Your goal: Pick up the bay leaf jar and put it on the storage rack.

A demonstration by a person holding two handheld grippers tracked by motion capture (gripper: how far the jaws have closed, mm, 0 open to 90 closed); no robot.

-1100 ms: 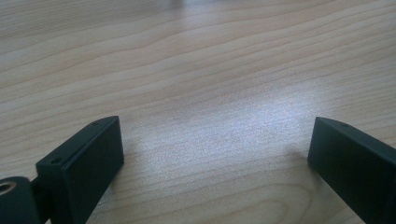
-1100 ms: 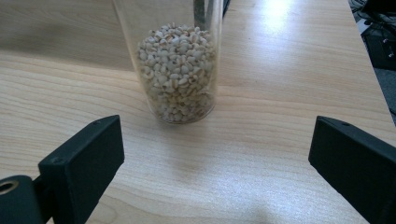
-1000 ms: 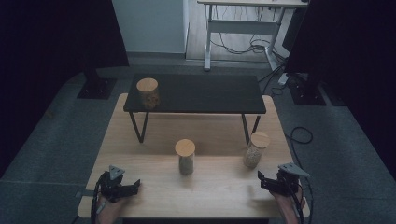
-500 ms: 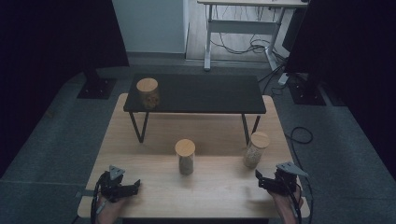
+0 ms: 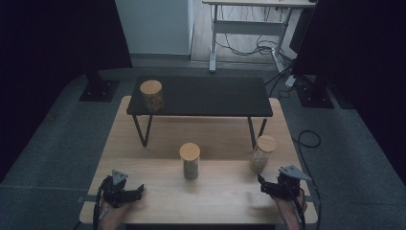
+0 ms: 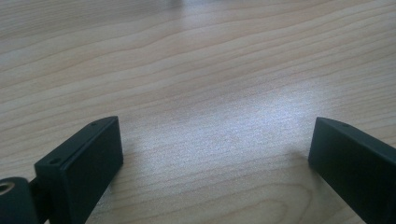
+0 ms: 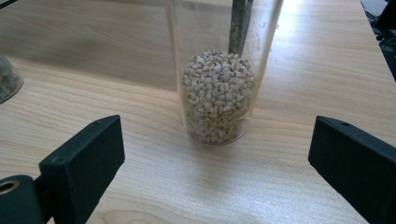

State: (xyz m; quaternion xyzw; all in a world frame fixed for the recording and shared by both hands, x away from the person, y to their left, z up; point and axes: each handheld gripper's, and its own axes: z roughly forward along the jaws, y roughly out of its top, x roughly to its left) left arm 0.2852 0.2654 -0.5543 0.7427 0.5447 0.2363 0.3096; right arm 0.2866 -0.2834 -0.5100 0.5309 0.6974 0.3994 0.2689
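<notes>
Resting at the near edge of the pale wood-grain desk (image 5: 143, 139), both tools are empty: the left hand-held gripper (image 5: 140, 191) has its jaws spread wide over bare boards, and the right hand-held gripper (image 5: 263, 186) is just as wide, aimed at the grain jar (image 7: 217, 88) standing upright just ahead of it, untouched. So the grasp looks not yet begun; closing in on that jar is likely what remains. It is a clear, straight-walled cylinder, part filled with small pale kernels and capped by a round wooden lid. Farther in, a middle jar (image 5: 190, 160) stands mid-desk. Beyond, a third jar (image 5: 152, 95) sits on the matte black low shelf (image 5: 206, 98).
</notes>
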